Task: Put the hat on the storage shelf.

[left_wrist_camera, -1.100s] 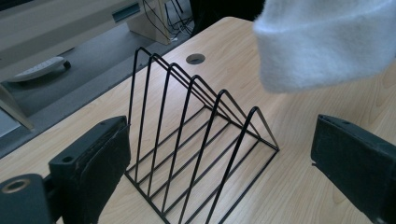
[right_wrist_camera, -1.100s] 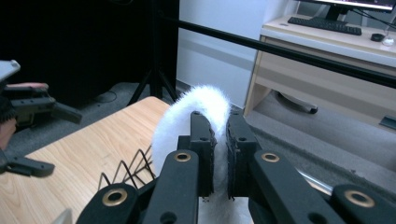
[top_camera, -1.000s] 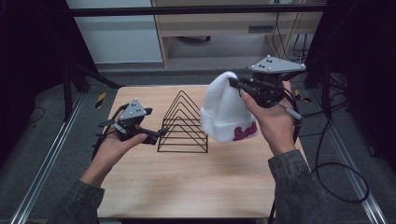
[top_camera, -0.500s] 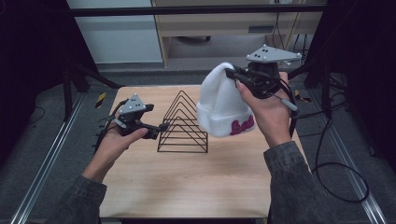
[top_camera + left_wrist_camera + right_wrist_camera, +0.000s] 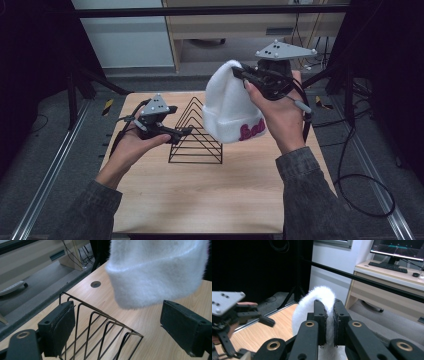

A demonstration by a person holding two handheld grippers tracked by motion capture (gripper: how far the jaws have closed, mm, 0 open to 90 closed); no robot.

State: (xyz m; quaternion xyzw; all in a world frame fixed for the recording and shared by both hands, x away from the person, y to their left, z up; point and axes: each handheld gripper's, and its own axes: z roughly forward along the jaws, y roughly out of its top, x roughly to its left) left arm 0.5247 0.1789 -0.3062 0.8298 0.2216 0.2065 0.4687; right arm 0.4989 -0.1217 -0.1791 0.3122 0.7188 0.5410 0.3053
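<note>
Hat: white, fuzzy, w/ pink script lettering on cuff. Rack: black wire. Table: light wood grain. Grippers: black jaws, grey plates on top – left, right. Sleeves: dk grey denim. Floor tape: yellow/black stripes.

I count one white beanie, held above table's far right part. One black wire rack, near table middle. Two grippers: left gripper, right gripper. One round hole in tabletop, near far edge.
</note>
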